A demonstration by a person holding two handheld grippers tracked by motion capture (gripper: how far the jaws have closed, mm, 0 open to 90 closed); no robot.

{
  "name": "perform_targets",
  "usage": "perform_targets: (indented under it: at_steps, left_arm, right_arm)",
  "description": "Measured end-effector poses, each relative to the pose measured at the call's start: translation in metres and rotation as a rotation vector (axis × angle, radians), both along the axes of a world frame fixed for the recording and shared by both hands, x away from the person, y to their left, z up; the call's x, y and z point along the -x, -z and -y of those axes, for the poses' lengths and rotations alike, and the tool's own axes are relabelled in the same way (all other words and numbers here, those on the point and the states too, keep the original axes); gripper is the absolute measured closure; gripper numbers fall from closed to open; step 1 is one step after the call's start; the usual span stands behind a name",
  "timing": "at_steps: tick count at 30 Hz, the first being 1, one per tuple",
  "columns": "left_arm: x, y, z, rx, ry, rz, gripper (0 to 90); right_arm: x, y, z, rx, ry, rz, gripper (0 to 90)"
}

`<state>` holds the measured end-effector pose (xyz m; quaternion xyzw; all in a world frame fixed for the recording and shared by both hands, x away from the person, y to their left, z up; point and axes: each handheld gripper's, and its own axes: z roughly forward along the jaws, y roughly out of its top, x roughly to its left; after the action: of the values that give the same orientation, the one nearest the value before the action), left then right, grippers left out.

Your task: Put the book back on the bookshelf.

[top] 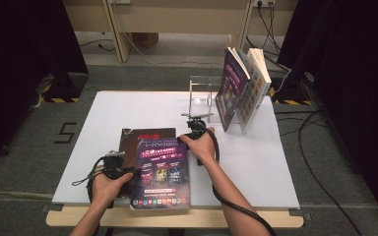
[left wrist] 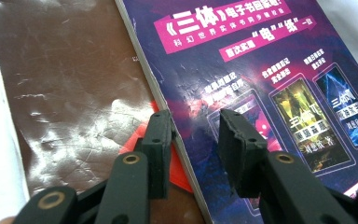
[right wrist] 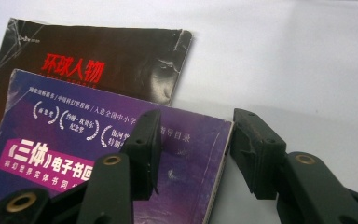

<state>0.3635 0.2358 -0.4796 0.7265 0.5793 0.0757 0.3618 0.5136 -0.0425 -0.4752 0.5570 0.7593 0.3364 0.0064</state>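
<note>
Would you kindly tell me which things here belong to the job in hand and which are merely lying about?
In hand: purple book; left gripper and right gripper, each straddling one of its edges; dark magazine beneath it.
Lying about: two upright books; clear stand.

A lab: black curtains (top: 19,49), taped floor marks (top: 65,132)

Bare forearms, black cabled left tool (top: 128,171) and right tool (top: 189,135), brass-riveted jaws.
</note>
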Motion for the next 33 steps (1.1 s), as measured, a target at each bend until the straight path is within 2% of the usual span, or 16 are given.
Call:
perform_targets:
  at_steps: [1,2,3,4,5,6,7,9,11,13,15,17,20,24,29,33]
  left_arm:
    - [0.000,0.000,0.000,0.000,0.000,0.000,64.1]
    - [0.000,0.000,0.000,0.001,-0.001,-0.001,64.2]
    - [0.000,0.000,0.000,0.002,-0.001,-0.002,64.2]
    - [0.000,0.000,0.000,0.001,-0.001,-0.001,64.3]
    - [0.000,0.000,0.000,0.000,-0.002,-0.001,64.3]
    - [0.000,0.000,0.000,-0.001,-0.001,-0.001,64.3]
    - [0.000,0.000,0.000,-0.003,0.001,-0.001,64.3]
    - [0.000,0.000,0.000,-0.006,0.000,0.000,64.3]
    - [0.000,0.000,0.000,-0.004,0.002,-0.002,64.3]
    - [0.000,0.000,0.001,-0.007,0.001,0.000,64.4]
    - [0.000,0.000,0.001,-0.008,0.001,0.000,64.4]
    - [0.000,0.000,0.000,-0.007,0.001,0.000,64.4]
    - [0.000,0.000,0.001,-0.008,0.001,0.000,64.4]
    - [0.000,0.000,0.001,-0.011,0.000,0.006,64.4]
    - [0.001,0.000,0.001,-0.015,0.000,0.006,64.4]
    - [0.001,-0.001,0.000,-0.017,0.000,0.005,64.5]
  right_arm:
    - [0.001,0.000,0.001,-0.013,0.012,-0.015,54.4]
    - [0.001,0.001,0.002,-0.013,0.000,-0.007,54.5]
    - [0.003,0.000,0.002,-0.018,0.007,-0.018,54.4]
    - [0.003,0.000,0.002,-0.012,-0.001,-0.010,54.4]
    - [0.004,0.000,0.002,-0.007,-0.013,-0.017,54.4]
    - [0.005,-0.001,0.002,-0.015,-0.003,-0.040,54.4]
    - [0.006,0.000,0.002,-0.015,-0.015,-0.027,54.4]
    - [0.008,-0.001,0.003,-0.016,-0.015,-0.043,54.5]
    - [0.009,-0.001,0.004,-0.028,-0.019,-0.049,55.6]
    - [0.010,-0.001,0.006,-0.052,-0.013,-0.087,57.4]
    - [0.011,0.000,0.007,-0.060,-0.014,-0.081,57.8]
    - [0.011,-0.001,0.008,-0.070,-0.015,-0.094,59.1]
    - [0.012,-0.002,0.009,-0.065,-0.034,-0.076,60.7]
    - [0.013,-0.004,0.008,-0.053,-0.034,-0.077,62.2]
    - [0.016,-0.008,0.008,-0.048,-0.039,-0.047,64.6]
    - [0.019,-0.013,0.008,-0.064,-0.035,-0.037,65.5]
